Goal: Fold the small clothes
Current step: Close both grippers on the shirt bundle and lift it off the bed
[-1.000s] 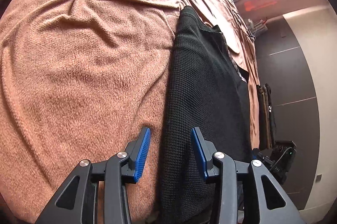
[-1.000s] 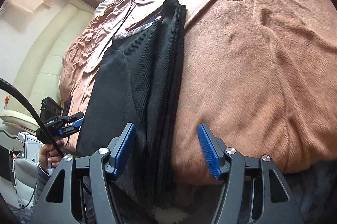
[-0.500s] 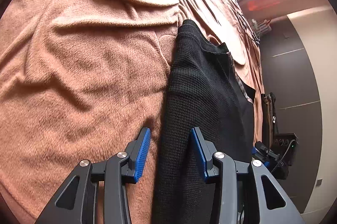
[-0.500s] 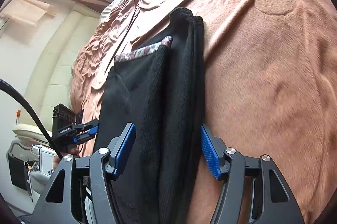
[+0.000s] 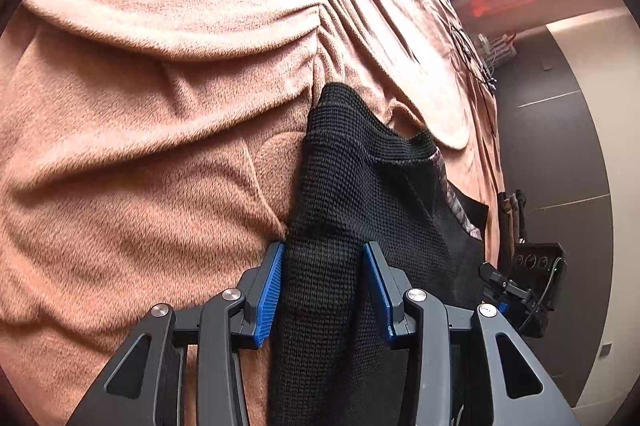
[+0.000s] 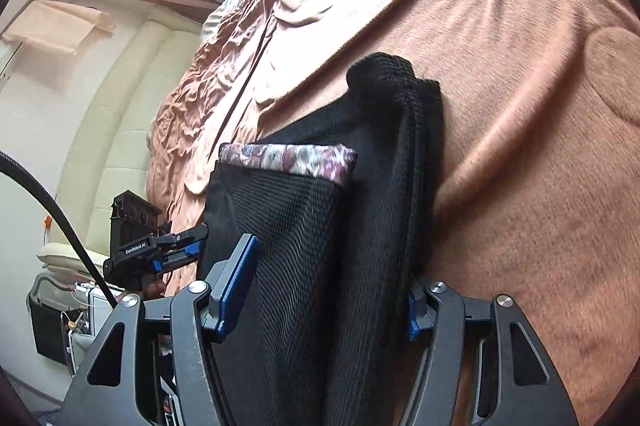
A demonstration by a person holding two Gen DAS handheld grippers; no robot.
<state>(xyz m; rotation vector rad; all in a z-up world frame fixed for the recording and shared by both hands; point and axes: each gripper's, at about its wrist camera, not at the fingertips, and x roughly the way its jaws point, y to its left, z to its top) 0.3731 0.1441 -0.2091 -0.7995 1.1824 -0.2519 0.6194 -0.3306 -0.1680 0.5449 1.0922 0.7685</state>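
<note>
Left fingers straddle a raised ridge of the garment, pads apparently touching, likely to carry the fold. Right fingers closing around the garment's opposite edge; contact unclear. Garment lies on the blanket.

One readable mark — white "GenRobot.AI" lettering — on the left gripper.

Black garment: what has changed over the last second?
Both grippers have slid forward over the black garment. The left gripper now has a fold between its pads; the right gripper straddles the folded edge, jaws closing. The garment stays on the brown blanket.
</note>
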